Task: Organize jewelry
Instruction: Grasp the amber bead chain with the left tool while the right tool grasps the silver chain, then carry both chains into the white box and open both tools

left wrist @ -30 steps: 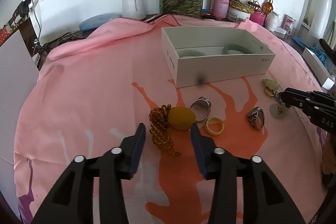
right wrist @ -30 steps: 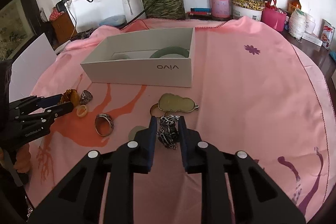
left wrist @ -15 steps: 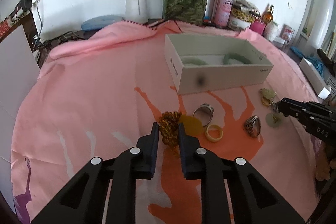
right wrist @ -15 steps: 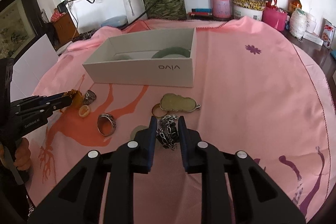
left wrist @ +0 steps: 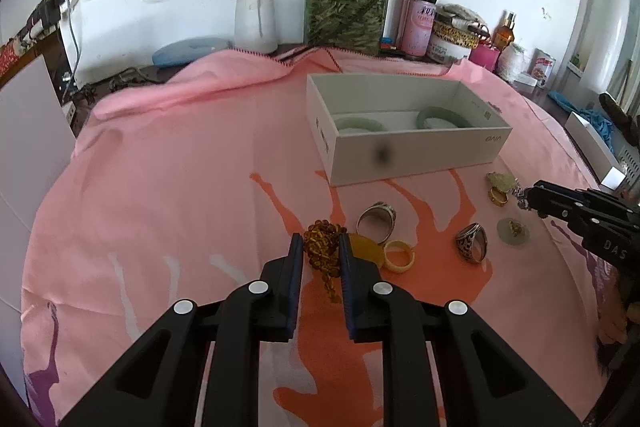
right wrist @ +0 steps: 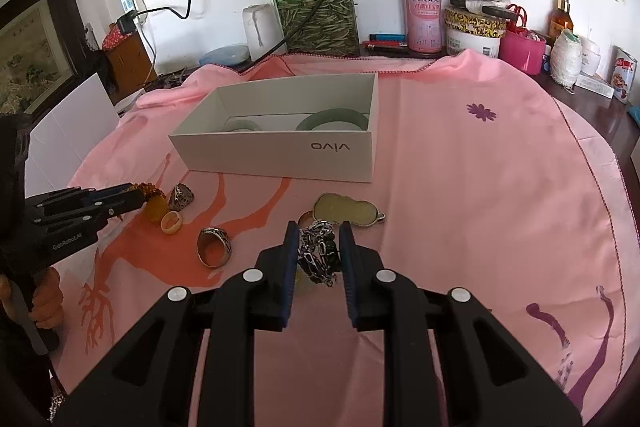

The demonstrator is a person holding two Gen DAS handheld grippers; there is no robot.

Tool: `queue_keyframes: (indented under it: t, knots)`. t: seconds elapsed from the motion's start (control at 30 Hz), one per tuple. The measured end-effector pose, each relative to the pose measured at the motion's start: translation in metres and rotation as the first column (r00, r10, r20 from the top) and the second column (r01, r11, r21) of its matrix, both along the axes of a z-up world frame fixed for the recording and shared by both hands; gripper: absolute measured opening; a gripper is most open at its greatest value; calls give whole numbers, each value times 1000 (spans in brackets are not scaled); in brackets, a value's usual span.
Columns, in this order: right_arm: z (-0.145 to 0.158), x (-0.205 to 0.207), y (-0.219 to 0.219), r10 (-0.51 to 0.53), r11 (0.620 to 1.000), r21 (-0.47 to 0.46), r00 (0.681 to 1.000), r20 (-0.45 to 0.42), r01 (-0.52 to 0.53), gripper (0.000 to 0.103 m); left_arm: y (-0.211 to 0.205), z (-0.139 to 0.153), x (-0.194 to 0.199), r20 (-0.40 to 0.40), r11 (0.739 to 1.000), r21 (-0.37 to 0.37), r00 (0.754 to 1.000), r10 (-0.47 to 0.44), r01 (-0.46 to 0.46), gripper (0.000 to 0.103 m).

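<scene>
A pink cloth [left wrist: 168,167] with orange figures covers the bench below a white wall. Before the white cardboard box [left wrist: 404,151], the left gripper [left wrist: 319,255] pinches amber beads [left wrist: 322,247]; the right gripper [right wrist: 319,247] clamps a silver chain [right wrist: 318,253].

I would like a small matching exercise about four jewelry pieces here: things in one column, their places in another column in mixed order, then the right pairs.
Things:
1. amber bead string
2. silver chain
3. green bangle
4. yellow ring

Places:
A. inside the white box
B. between the right gripper fingers
C. loose on the pink cloth
D. between the left gripper fingers

Pairs: 1-D, 2-B, 3-A, 4-C
</scene>
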State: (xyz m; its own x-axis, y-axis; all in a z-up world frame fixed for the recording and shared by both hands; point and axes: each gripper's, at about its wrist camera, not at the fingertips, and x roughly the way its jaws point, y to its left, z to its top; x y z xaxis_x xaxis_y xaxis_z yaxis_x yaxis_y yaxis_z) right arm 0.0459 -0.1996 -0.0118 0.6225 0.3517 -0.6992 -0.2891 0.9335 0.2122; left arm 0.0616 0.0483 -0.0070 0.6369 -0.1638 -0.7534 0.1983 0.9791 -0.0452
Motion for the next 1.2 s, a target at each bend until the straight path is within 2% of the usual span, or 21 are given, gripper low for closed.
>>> queue_keyframes:
  t: [0.17, 0.27, 0.4, 0.5, 0.67, 0.93, 1.07, 1.2]
  knots:
    - [-3, 0, 1, 6, 1000, -5, 1000, -11, -6, 20, 4, -10, 7, -57, 1000, -16, 998, 22, -23, 18]
    - [-6, 3, 2, 12, 1000, -7, 999, -32, -12, 20, 5, -10, 7, -56, 999, -20, 998, 26, -27, 18]
    - [-11, 5, 2, 13, 1000, -3, 998, -60, -13, 20, 0, -10, 6, -45, 1000, 17, 999, 7, -6, 18]
    - [-12, 5, 1, 15, 1000, 7, 998, -66, -15, 20, -3, -6, 3, -20, 1000, 19, 1000, -12, 12, 17]
    - [-6, 1, 2, 18, 1000, 2, 1000, -25, -18, 20, -8, 8, -8, 65, 999, 22, 997, -32, 31, 17]
    - [2, -1, -2, 6, 1000, 31, 1000, 15, -7, 20, -7, 26, -10, 125, 1000, -3, 992, -10, 11, 17]
    - [24, 3, -9, -15, 996, 85, 999, 41, 12, 20, -13, 55, 2, 157, 999, -44, 988, -1, 8, 17]
    - [60, 17, -5, -14, 992, 126, 995, 98, 1, 20, -28, 83, 17, 222, 999, -40, 975, -4, 13, 17]
